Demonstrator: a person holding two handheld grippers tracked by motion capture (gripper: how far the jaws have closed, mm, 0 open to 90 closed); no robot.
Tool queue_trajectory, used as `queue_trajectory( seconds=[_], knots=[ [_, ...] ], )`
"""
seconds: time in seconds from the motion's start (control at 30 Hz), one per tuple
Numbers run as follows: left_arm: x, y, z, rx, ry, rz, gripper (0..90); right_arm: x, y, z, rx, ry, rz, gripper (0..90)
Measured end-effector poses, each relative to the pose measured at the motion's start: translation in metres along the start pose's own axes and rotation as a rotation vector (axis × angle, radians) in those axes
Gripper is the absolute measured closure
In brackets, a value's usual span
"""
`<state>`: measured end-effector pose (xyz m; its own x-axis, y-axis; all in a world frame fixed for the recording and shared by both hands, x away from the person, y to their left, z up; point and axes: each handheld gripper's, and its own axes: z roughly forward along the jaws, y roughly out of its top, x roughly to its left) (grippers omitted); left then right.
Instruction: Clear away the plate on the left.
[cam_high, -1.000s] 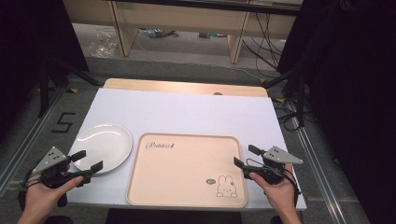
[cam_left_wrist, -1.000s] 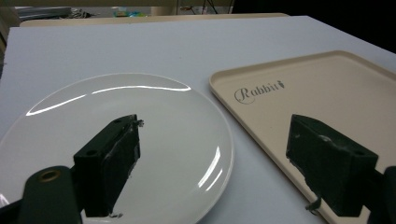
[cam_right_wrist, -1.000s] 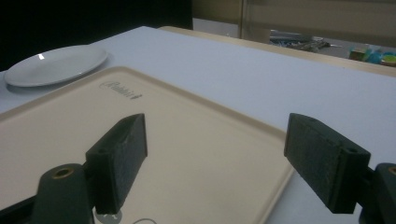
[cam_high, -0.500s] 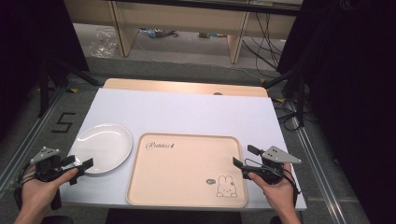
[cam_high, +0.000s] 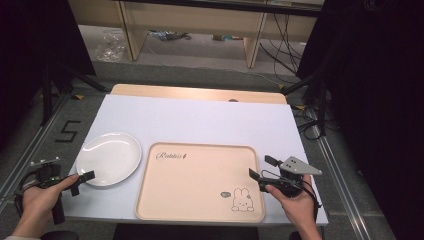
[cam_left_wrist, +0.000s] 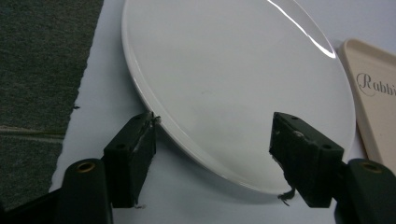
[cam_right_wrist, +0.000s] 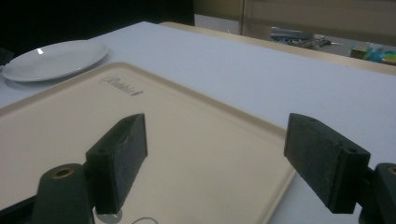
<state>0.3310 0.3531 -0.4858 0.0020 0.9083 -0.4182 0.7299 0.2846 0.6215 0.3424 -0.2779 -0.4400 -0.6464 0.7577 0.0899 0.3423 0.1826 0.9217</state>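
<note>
Writing: the tray (cam_high: 200, 182) carries a script word in its far-left corner; in the left gripper view it reads "Rabbi" before the frame cuts it off; in the right gripper view it is too blurred to read; a small rabbit drawing (cam_high: 242, 200) sits at the tray's near-right corner, just left of the right gripper
Left gripper (cam_left_wrist: 212, 140): jaws wide apart, gripping nothing; they straddle the near rim of the plate (cam_left_wrist: 233, 79), the left jaw touching or almost touching the rim, the right jaw over the plate's near edge; whether that one touches I cannot tell
Right gripper (cam_right_wrist: 215, 154): jaws wide apart, holding nothing; they hang over the tray's right side, its right rim running between them
High view alone: both hands, the left hand (cam_high: 37, 200) at the table's near-left corner, the right hand (cam_high: 295, 200) at its near-right; the grey plate on top of the right gripper; shelves and cables on the floor beyond the table (cam_high: 200, 120)
Gripper views alone: the gap between each pair of jaws; the worn, frayed pads of the left gripper
Plate: white, round, glossy, shallow; just ahead of the left gripper, beside the tray
Tray: beige, rectangular, rounded corners, raised rim; to the right of the left gripper, under and left of the right one
</note>
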Motion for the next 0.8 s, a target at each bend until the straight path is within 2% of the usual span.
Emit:
queue_trajectory(
  seconds=[0.07, 0.13, 0.2, 0.3, 0.33, 0.37, 0.4, 0.43, 0.47, 0.53, 0.6, 0.63, 0.7, 0.8],
  knots=[
    [0.003, 0.002, 0.001, 0.001, -0.001, -0.01, 33.4, 0.0, 0.0, 0.0, 0.004, 0.002, 0.004, 22.3],
    [0.008, 0.002, 0.004, 0.017, -0.015, -0.051, 34.2, 0.001, 0.0, 0.0, 0.007, 0.0, 0.0, 22.3],
    [0.01, 0.004, 0.005, 0.01, -0.027, -0.074, 35.6, 0.001, 0.0, 0.0, 0.007, 0.0, 0.001, 22.3],
    [0.012, 0.005, 0.006, 0.015, -0.03, -0.073, 37.3, 0.0, 0.0, 0.0, 0.002, -0.004, -0.009, 22.3],
    [0.013, 0.006, 0.007, 0.005, -0.046, -0.11, 38.2, -0.002, 0.0, 0.001, -0.004, -0.018, -0.042, 22.3],
    [0.013, 0.006, 0.007, 0.005, -0.046, -0.11, 39.9, -0.002, 0.0, 0.001, -0.004, -0.018, -0.042, 22.3],
    [0.017, 0.008, 0.008, 0.009, -0.056, -0.14, 41.9, -0.002, 0.0, 0.001, -0.002, -0.017, -0.043, 22.4],
    [0.017, 0.008, 0.008, 0.009, -0.056, -0.14, 43.4, -0.002, 0.0, 0.001, -0.002, -0.017, -0.043, 22.4],
    [0.019, 0.009, 0.008, 0.012, -0.06, -0.159, 43.4, -0.002, 0.0, 0.001, -0.002, -0.017, -0.044, 22.5],
    [0.023, 0.01, 0.009, 0.014, -0.063, -0.179, 50.3, -0.002, 0.0, 0.001, 0.0, -0.017, -0.045, 22.6],
    [0.024, 0.01, 0.009, 0.014, -0.064, -0.182, 52.4, -0.002, 0.0, 0.001, 0.001, -0.016, -0.045, 22.6],
    [0.027, 0.01, 0.009, 0.019, -0.053, -0.17, 61.5, -0.002, 0.001, 0.001, 0.001, -0.014, -0.045, 22.6],
    [0.028, 0.01, 0.009, 0.021, -0.042, -0.167, 67.7, -0.002, 0.0, 0.002, -0.005, -0.01, -0.042, 22.6],
    [0.029, 0.01, 0.009, 0.016, -0.046, -0.17, 69.7, 0.0, 0.0, 0.001, 0.015, -0.004, -0.021, 22.6]
  ],
)
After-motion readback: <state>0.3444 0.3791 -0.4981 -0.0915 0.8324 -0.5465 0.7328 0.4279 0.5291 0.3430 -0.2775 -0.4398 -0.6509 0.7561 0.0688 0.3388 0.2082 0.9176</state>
